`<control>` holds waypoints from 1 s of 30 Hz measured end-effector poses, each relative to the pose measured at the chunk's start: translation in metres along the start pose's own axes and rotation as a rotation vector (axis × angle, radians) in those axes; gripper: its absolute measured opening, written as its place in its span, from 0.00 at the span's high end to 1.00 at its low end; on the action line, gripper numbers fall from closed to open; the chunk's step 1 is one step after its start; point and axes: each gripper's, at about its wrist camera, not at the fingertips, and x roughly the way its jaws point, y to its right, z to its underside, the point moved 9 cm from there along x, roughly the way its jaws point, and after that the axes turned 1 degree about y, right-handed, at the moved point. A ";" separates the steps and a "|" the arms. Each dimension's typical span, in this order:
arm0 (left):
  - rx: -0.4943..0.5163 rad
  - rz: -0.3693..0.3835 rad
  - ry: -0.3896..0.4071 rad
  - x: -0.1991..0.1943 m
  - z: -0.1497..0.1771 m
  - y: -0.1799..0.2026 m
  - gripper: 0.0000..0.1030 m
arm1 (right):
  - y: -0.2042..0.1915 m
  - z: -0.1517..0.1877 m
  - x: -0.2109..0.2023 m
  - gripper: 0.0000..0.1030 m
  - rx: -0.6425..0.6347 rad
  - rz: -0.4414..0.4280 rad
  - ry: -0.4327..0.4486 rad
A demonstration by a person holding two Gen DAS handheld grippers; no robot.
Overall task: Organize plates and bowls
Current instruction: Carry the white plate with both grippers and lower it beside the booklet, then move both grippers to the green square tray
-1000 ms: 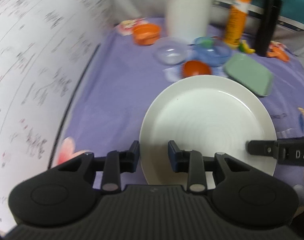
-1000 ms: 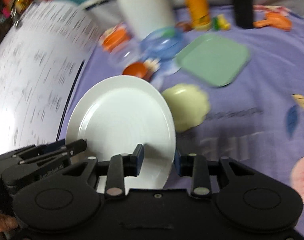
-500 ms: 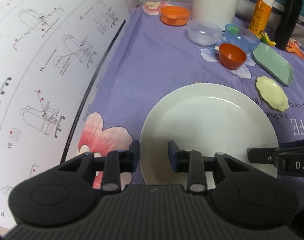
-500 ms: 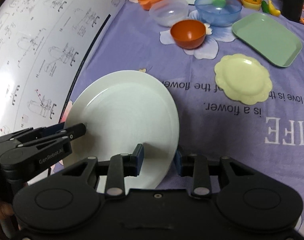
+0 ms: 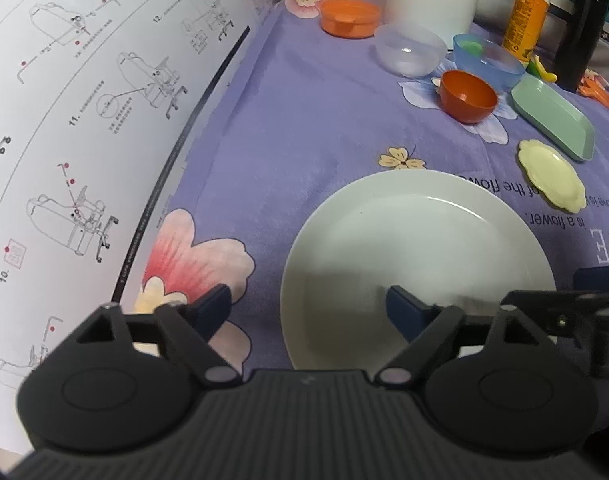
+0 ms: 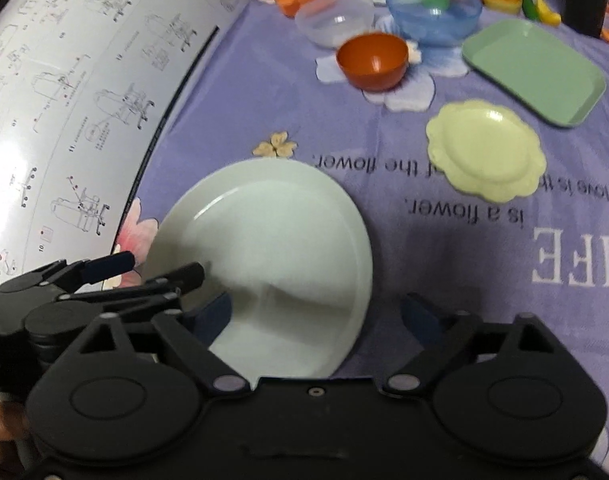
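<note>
The white instruction sheet [image 5: 84,128] carries step numbers "10.", "11." and "12." beside line drawings. The purple cloth [image 6: 464,240] reads, upside down, "the flower.", "is a flower." and large white letters "LIFE". The bottle's label is unreadable.

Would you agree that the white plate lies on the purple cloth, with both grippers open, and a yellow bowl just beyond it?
Not quite: the bowl beyond the white plate is orange, not yellow; the yellow piece is a flat scalloped dish. The right wrist view shows it. The plate lies on the purple cloth, with left gripper and right gripper open.
</note>
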 end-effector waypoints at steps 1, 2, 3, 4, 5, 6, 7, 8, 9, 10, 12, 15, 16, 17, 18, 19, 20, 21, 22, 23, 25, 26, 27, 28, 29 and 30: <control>-0.006 -0.001 0.005 -0.002 -0.001 -0.001 0.10 | 0.000 0.000 -0.002 0.02 0.000 -0.003 0.006; -0.013 0.000 0.014 -0.004 -0.003 -0.002 0.06 | 0.000 -0.001 -0.005 0.00 0.002 -0.006 0.013; -0.020 0.002 0.022 -0.006 -0.005 -0.003 0.04 | 0.000 -0.001 -0.007 0.00 0.003 -0.009 0.019; -0.028 0.004 0.035 -0.009 -0.007 -0.004 0.01 | 0.000 -0.001 -0.009 0.00 0.001 -0.010 0.020; -0.033 0.005 0.047 -0.012 -0.010 -0.004 0.01 | 0.001 0.000 -0.011 0.00 -0.002 -0.008 0.019; -0.034 0.004 0.058 -0.015 -0.012 -0.003 0.00 | 0.001 0.000 -0.013 0.00 -0.004 -0.004 0.021; -0.034 0.001 0.068 -0.018 -0.015 -0.003 0.00 | 0.002 0.000 -0.015 0.00 -0.005 -0.002 0.027; -0.034 -0.002 0.075 -0.020 -0.017 -0.002 0.00 | 0.003 0.000 -0.017 0.00 -0.004 0.000 0.031; -0.035 -0.005 0.081 -0.022 -0.019 -0.001 0.00 | 0.004 0.000 -0.019 0.00 0.000 0.000 0.036; -0.036 -0.006 0.084 -0.024 -0.021 0.000 0.00 | 0.005 0.000 -0.021 0.00 0.006 0.000 0.041; -0.039 -0.006 0.090 -0.027 -0.025 0.003 0.00 | 0.009 0.000 -0.026 0.00 0.018 0.000 0.053; -0.036 -0.001 0.099 -0.031 -0.028 0.009 0.00 | 0.015 0.000 -0.034 0.00 0.032 0.005 0.073; -0.031 0.001 0.103 -0.033 -0.029 0.012 0.00 | 0.017 0.000 -0.037 0.00 0.036 0.005 0.079; -0.026 0.004 0.108 -0.035 -0.030 0.014 0.00 | 0.019 0.000 -0.040 0.00 0.042 0.007 0.085; -0.019 0.007 0.112 -0.037 -0.032 0.018 0.00 | 0.022 0.000 -0.042 0.00 0.048 0.008 0.091; -0.012 0.010 0.116 -0.038 -0.033 0.021 0.00 | 0.024 0.000 -0.044 0.00 0.054 0.008 0.096; -0.004 0.014 0.120 -0.040 -0.035 0.025 0.00 | 0.027 0.000 -0.046 0.00 0.062 0.009 0.101; 0.003 0.017 0.124 -0.041 -0.036 0.028 0.00 | 0.029 -0.001 -0.048 0.00 0.068 0.011 0.106; 0.011 0.021 0.128 -0.043 -0.038 0.033 0.00 | 0.032 -0.001 -0.051 0.00 0.075 0.011 0.112; 0.017 0.026 0.131 -0.044 -0.039 0.037 0.00 | 0.034 -0.001 -0.053 0.00 0.081 0.010 0.116; 0.032 0.038 0.137 -0.047 -0.043 0.047 0.00 | 0.041 -0.003 -0.059 0.00 0.092 0.013 0.130; 0.039 0.044 0.140 -0.048 -0.044 0.052 0.00 | 0.044 -0.003 -0.061 0.00 0.099 0.014 0.137; 0.045 0.051 0.144 -0.049 -0.047 0.057 0.00 | 0.048 -0.005 -0.064 0.00 0.107 0.017 0.144; 0.054 0.060 0.148 -0.050 -0.049 0.064 0.00 | 0.052 -0.005 -0.066 0.00 0.115 0.018 0.150; 0.062 0.067 0.151 -0.050 -0.051 0.070 0.00 | 0.056 -0.006 -0.068 0.00 0.123 0.021 0.156; 0.070 0.074 0.155 -0.050 -0.053 0.076 0.00 | 0.062 -0.008 -0.070 0.00 0.131 0.025 0.163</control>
